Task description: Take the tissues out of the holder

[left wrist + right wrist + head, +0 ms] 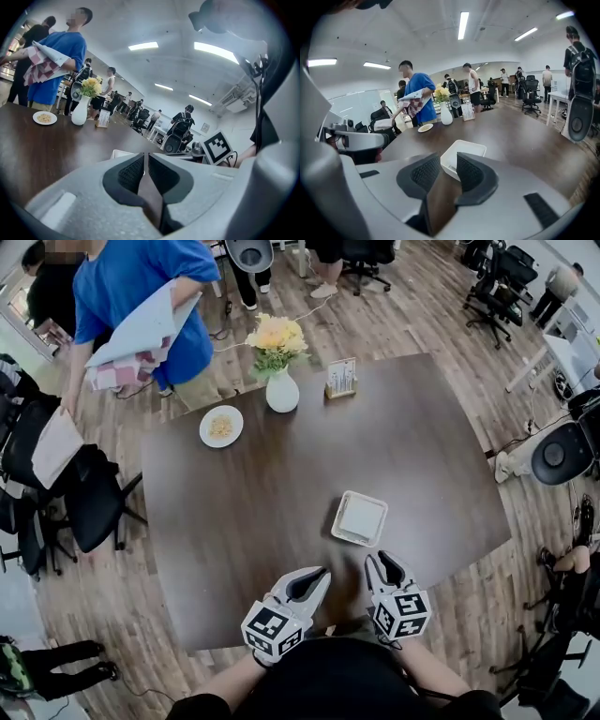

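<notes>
Left to right, across the dark brown wooden table (pixel 234 512).

Left: my left gripper (pixel 322 574) hovers over the near edge of the table. Its jaws are pressed together with nothing between them, and its tip points toward the holder.

Centre: the shallow white square plastic holder (pixel 337 523) lies flat on the table, just beyond both grippers and apart from them. The white tissues (pixel 362 517) lie inside it, not yet taken out. I cannot tell from the head view whether they are a folded stack or loose sheets.

Right: my right gripper (pixel 382 562) has its jaws partly apart and empty. In the right gripper view the holder's near rim (pixel 451 165) shows in the gap beyond the pads, untouched.

Hazards, as I judge them:
- The holder looks light, so a pinch that catches the rim along with the tissues would lift the holder too.
- A low approach could push the holder across the smooth table.
- With the left gripper closed and not bracing the holder, nothing holds it down.
- A shallow pinch may take only the top sheet.
</notes>
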Action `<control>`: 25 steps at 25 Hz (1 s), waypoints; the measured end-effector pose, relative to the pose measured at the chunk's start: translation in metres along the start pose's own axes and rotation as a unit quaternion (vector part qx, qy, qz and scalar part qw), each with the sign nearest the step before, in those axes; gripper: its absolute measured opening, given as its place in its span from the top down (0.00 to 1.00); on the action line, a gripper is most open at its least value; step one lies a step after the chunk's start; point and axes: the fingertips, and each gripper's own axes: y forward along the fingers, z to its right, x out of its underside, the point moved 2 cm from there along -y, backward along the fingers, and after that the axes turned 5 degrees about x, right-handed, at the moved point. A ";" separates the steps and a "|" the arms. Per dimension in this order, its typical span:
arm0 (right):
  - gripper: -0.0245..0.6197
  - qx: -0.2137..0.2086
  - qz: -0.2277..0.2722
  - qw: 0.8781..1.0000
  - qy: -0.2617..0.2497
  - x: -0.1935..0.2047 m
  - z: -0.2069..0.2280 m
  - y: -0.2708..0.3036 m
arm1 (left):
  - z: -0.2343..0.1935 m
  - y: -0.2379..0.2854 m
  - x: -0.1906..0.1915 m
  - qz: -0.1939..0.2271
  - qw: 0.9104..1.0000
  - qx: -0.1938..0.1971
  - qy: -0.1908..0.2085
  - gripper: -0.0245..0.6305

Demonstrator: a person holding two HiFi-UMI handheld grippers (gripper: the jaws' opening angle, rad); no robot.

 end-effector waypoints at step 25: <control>0.59 -0.043 -0.164 0.943 -0.287 0.026 0.029 0.126 | -0.041 0.042 0.015 -0.029 0.996 -0.063 -0.052 0.85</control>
